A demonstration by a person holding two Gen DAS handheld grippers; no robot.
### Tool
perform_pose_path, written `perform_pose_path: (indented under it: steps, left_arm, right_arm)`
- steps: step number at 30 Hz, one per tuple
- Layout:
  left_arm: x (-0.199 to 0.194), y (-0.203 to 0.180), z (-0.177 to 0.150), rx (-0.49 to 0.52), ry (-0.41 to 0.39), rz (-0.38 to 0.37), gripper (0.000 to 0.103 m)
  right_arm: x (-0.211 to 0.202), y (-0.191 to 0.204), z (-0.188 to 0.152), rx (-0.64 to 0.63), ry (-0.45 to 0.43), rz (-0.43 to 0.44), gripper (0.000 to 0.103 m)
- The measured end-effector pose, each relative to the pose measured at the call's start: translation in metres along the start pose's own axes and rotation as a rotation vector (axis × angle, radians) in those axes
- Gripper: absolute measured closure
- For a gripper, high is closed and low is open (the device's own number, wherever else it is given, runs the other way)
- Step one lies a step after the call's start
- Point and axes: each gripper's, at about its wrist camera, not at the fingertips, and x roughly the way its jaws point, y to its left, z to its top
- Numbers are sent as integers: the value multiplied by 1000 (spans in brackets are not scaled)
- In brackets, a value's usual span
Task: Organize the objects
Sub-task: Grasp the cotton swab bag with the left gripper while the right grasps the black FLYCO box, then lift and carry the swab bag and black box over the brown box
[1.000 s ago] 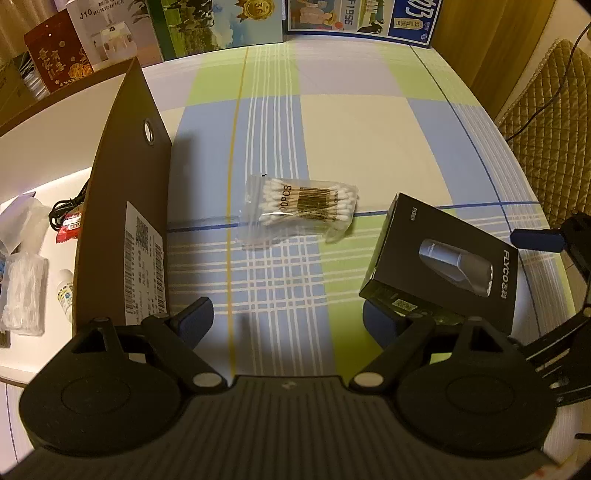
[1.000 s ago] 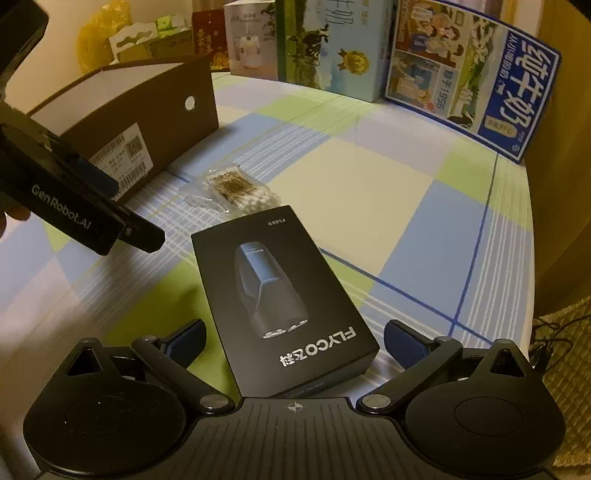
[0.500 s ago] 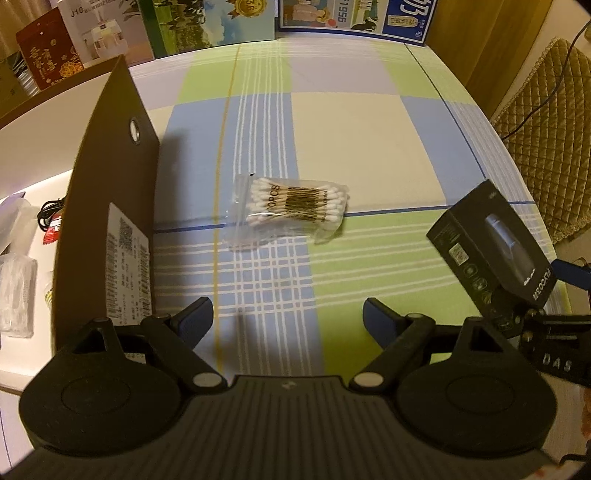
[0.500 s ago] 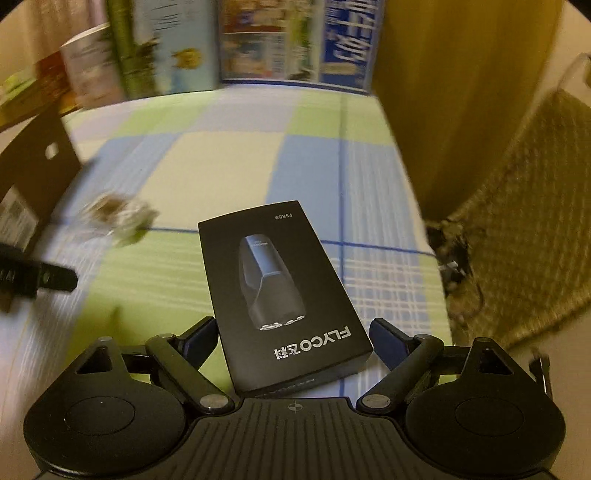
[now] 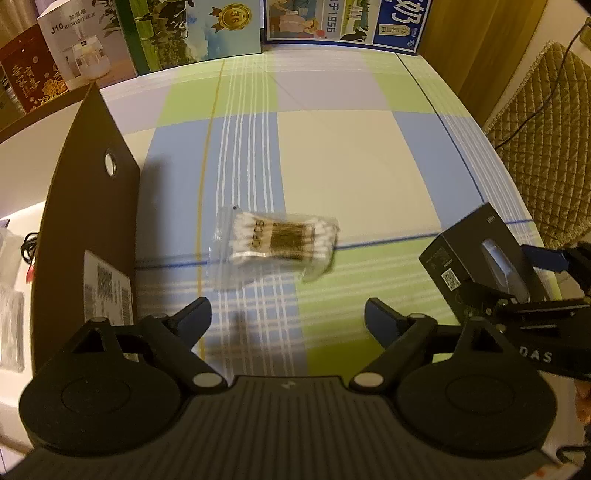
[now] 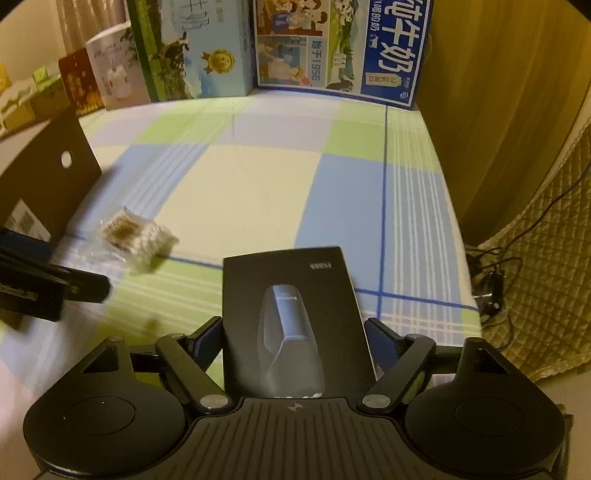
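A black shaver box sits between my right gripper's fingers, which are shut on its sides and hold it tilted above the table; it also shows in the left wrist view at the right edge. A clear bag of cotton swabs lies on the checked tablecloth, ahead of my left gripper, which is open and empty above the cloth. The bag also shows in the right wrist view, left of the box.
A brown cardboard box with a white label stands open at the left, with small items inside. Milk cartons and gift boxes line the table's far edge. A quilted chair and cables lie beyond the right edge.
My right gripper closed on the shaver box, lifted it off the table and swung it to the right. My left gripper moved slightly nearer the swab bag and stayed open.
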Motion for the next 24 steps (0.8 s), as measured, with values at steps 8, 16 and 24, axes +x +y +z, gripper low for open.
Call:
perform_pose_path:
  steps: [8, 16, 24]
  left_arm:
    - [24, 6, 24, -13, -5, 20, 12]
    - [48, 2, 33, -17, 44, 76, 13]
    - [53, 0, 33, -20, 26, 96, 32]
  right_arm:
    - [0, -5, -2, 81, -51, -74, 26]
    - [1, -28, 0, 178, -91, -148, 26]
    - [2, -30, -2, 181, -92, -119, 26]
